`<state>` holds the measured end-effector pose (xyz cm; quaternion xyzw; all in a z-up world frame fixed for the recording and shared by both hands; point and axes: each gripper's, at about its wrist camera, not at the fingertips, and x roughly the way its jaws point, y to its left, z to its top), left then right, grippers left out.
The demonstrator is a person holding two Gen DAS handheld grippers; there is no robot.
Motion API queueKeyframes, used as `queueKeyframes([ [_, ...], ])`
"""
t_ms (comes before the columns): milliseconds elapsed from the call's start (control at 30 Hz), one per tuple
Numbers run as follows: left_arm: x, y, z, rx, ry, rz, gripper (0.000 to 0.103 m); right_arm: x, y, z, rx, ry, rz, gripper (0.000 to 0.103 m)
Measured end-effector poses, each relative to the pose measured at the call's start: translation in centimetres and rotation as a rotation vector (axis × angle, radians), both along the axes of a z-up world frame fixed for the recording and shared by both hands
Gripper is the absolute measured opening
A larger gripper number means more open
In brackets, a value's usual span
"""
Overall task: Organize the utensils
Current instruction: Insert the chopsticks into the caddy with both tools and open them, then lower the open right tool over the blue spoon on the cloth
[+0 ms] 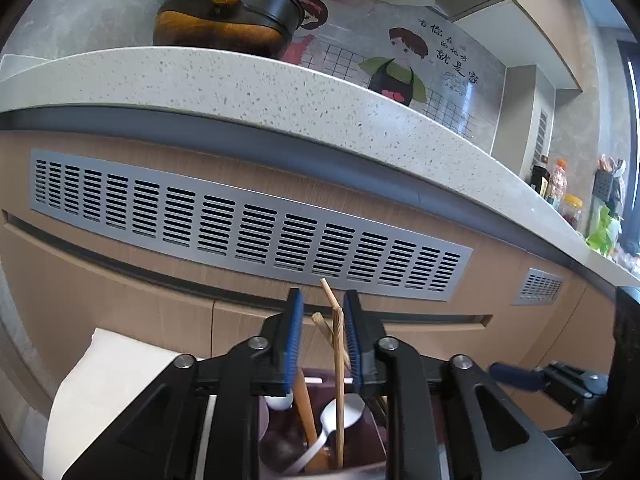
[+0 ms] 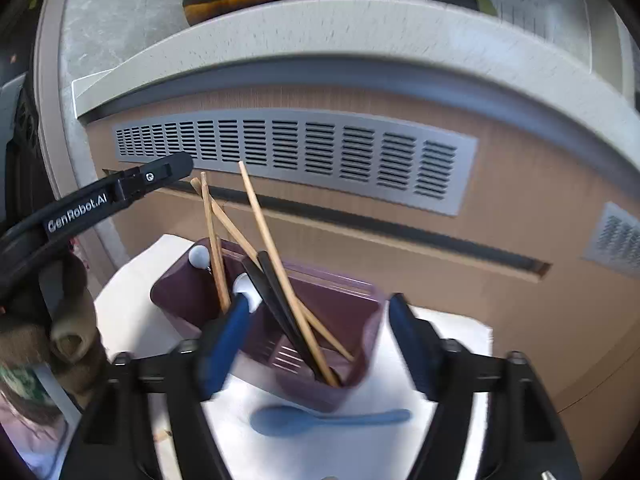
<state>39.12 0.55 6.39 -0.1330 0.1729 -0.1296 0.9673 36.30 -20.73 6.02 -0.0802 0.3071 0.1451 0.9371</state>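
The left gripper (image 1: 322,332) points at the cabinet (image 1: 120,288), its blue pads (image 1: 294,340) apart around upright chopsticks (image 1: 338,360) without closing on them. Below the fingers, a purple holder (image 1: 360,440) contains a white spoon (image 1: 340,412). A pot (image 1: 228,16) sits above on the counter (image 1: 240,84).

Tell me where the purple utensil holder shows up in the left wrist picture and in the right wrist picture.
Left wrist view: the purple utensil holder sits at the bottom centre, mostly hidden behind the left gripper.
Right wrist view: the holder stands in the lower middle on a white cloth, between the fingers of the right gripper.
Shared landmark: the long grey vent grille on the cabinet behind.
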Motion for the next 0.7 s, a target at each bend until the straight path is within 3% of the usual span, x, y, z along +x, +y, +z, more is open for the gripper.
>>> queueKeyframes([
  [133, -2.0, 0.5, 0.3, 0.029, 0.026, 0.008, 0.041, -1.6, -1.7, -0.1, -0.044, -0.004, -0.013, 0.091],
  [200, -3.1, 0.6, 0.2, 0.068, 0.057, 0.004, 0.055, -1.7, -2.6, -1.4, -0.057, 0.061, 0.023, 0.094],
  [233, -3.7, 0.7, 0.0, 0.090, 0.077, 0.000, 0.057, -1.6, -3.0, -2.2, -0.062, 0.099, 0.049, 0.095],
  [367, -5.9, 1.1, -2.2, 0.164, 0.198, -0.031, 0.061, -1.2, -3.6, -6.1, -0.080, 0.225, 0.172, 0.095],
  [567, -9.2, 2.1, -7.9, 0.189, 0.454, -0.078, 0.066, 0.3, -3.0, -10.3, -0.139, 0.243, 0.288, 0.095],
  [700, -11.0, 2.4, -10.3, 0.207, 0.547, -0.097, 0.067, 2.6, -2.5, -11.3, -0.086, 0.293, 0.338, 0.095],
])
